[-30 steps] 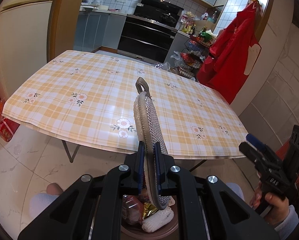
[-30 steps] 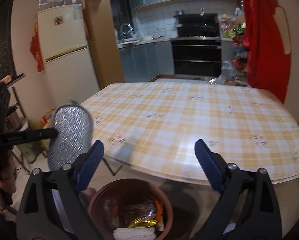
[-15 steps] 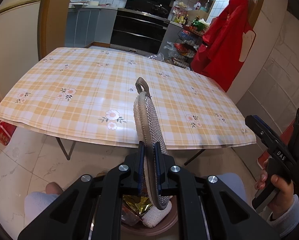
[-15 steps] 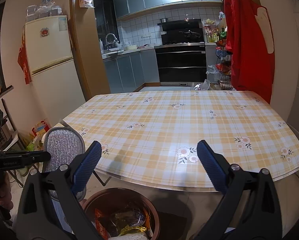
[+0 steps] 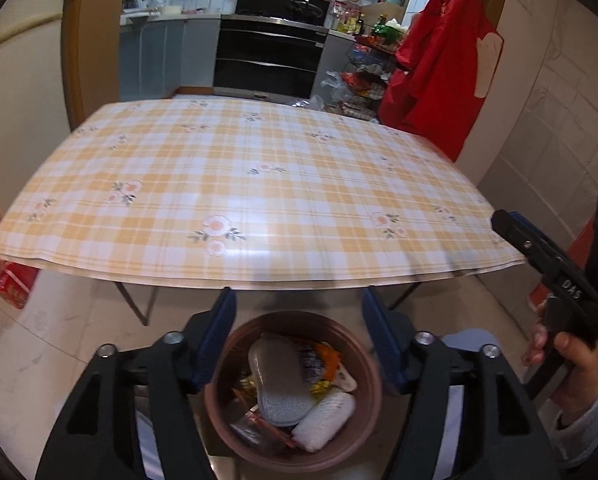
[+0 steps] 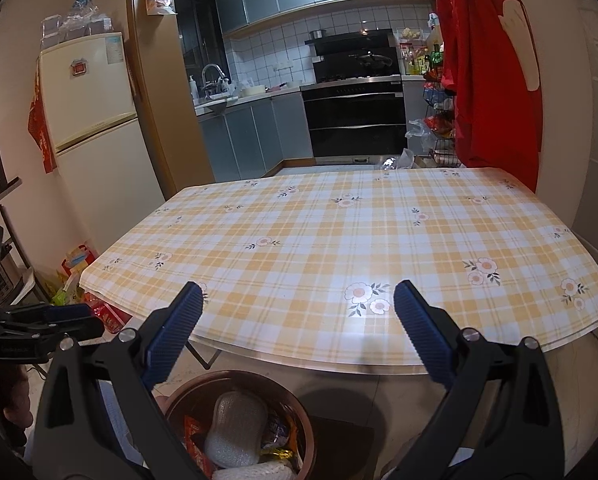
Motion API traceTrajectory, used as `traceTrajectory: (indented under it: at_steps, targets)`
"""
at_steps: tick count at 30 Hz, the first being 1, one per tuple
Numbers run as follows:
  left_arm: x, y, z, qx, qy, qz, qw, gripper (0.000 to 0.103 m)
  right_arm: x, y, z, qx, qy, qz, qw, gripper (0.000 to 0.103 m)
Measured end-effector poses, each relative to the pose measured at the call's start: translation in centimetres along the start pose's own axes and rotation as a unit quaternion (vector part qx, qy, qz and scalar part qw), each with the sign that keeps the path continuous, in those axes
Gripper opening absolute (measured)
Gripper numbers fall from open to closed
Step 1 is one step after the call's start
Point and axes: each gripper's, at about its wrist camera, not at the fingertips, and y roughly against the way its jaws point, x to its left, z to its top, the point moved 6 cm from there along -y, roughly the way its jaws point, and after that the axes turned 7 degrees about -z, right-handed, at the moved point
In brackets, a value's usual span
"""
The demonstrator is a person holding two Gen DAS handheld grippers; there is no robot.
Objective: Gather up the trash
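A brown trash bin [image 5: 373,376] stands on the floor below the table's near edge; it also shows in the right wrist view [image 6: 306,432]. A silver mesh scrub pad [image 5: 277,384] lies on top of wrappers inside it, seen too in the right wrist view [image 6: 235,428]. A white foam net [image 5: 325,420] lies beside it. My left gripper [image 5: 299,332] is open and empty directly above the bin. My right gripper [image 6: 299,332] is open and empty, above the bin's right side. The right gripper shows in the left wrist view [image 5: 547,252].
The table with a yellow plaid floral cloth [image 5: 259,184] [image 6: 359,248] fills the middle ground. A fridge [image 6: 91,140] stands at left, a kitchen with an oven [image 6: 355,120] behind, a red garment [image 6: 495,80] at right. Red packages [image 5: 11,280] lie on the floor left.
My left gripper opened and let go of the mesh scrub pad, which dropped into the bin. The right gripper stayed open and rose slightly.
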Motion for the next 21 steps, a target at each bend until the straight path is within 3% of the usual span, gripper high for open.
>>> traceTrajectory:
  at_steps: [10, 21]
  targets:
    - [0.8, 1.0, 0.9, -0.021, -0.016, 0.038, 0.9989, 0.08, 0.4, 0.0, 0.4, 0.003, 0.013, -0.015, 1.0, 0.097]
    - [1.5, 3.7, 4.0, -0.076, -0.016, 0.061, 0.9951, 0.089, -0.1, 1.8, 3.6, -0.01, 0.01, -0.064, 0.998, 0.097]
